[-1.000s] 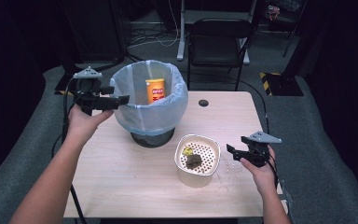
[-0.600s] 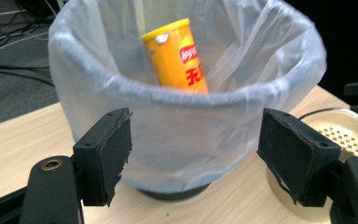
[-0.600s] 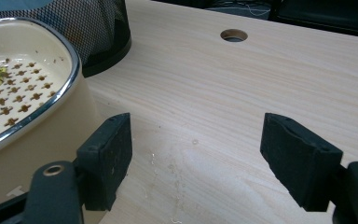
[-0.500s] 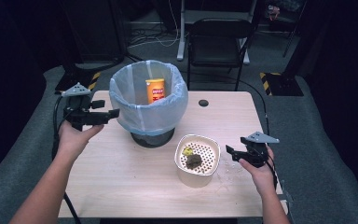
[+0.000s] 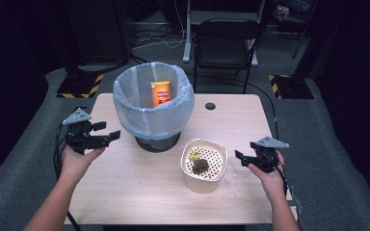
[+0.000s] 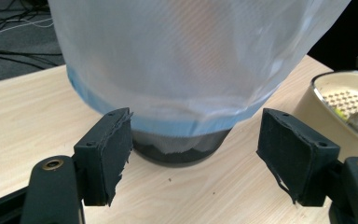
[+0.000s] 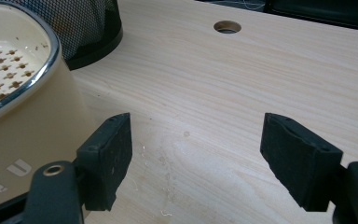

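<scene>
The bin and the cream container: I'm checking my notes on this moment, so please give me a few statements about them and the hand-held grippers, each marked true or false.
1. The bin has a pale bag as a liner. True.
2. An orange can stands inside the bin. True.
3. The left hand-held gripper is shut on the bag. False: its jaws stand open, beside the bin, holding nothing.
4. The cream container is empty. False: dark and yellow scraps lie on its perforated tray.
5. The right hand-held gripper is open, beside the container. True.
</scene>
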The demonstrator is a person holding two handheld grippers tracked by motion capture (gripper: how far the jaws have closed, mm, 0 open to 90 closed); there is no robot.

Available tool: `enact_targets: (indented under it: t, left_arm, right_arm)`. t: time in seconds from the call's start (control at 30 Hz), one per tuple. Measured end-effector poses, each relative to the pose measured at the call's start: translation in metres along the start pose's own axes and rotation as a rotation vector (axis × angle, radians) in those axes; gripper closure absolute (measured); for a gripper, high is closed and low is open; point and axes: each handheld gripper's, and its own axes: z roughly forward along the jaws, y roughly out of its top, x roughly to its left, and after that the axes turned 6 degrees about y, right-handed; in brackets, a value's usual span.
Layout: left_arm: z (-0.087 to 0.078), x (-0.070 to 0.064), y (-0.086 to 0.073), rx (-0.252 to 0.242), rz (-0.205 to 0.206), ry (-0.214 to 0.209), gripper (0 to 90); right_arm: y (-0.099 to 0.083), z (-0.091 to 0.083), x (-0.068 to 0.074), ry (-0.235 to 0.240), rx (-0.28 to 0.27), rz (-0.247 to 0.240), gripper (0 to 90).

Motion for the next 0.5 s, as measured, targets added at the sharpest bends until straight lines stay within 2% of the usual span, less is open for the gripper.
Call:
enact_targets:
  t: [0.23,0.37,0.5]
  left_arm:
    - [0.003,0.003,-0.030,-0.021,-0.007,0.016,25.1]
    - [0.006,0.005,-0.049,-0.029,-0.038,0.011,23.6]
    - [0.010,0.005,-0.066,-0.018,-0.030,0.016,22.9]
  right_arm:
    - [-0.003,0.002,-0.002,-0.006,0.007,-0.006,24.7]
    - [-0.005,0.004,-0.002,-0.012,0.019,-0.006,24.7]
    - [-0.005,0.005,0.000,-0.016,0.027,-0.018,24.6]
